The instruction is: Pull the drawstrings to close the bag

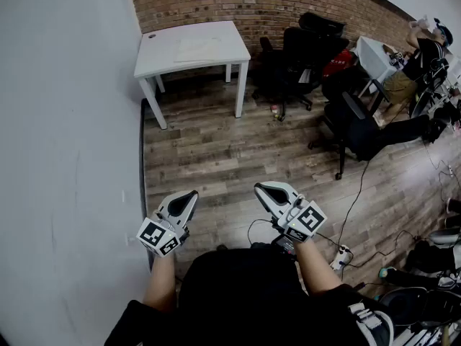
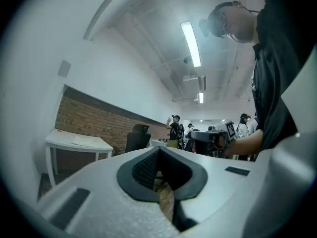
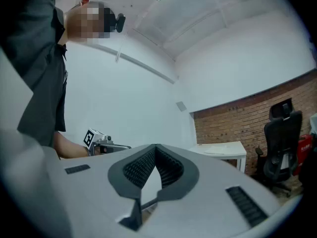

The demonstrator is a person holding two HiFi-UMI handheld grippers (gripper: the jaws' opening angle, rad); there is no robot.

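Both with jaws together, left gripper (image 1: 187, 197), right gripper (image 1: 262, 189), over floor (image 1: 216, 153)

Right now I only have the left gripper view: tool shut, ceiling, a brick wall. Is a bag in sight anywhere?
Observer: No bag or drawstring in any view. The head view shows the left tool and right tool held side by side over wood floor.
Operator: Right tool holding anything?
Observer: No. The right gripper view shows its jaws together with nothing between them.
Operator: Any work surface near?
Observer: Only a white table across the floor by the brick wall. From above, nothing shows on it but a sheet of paper.
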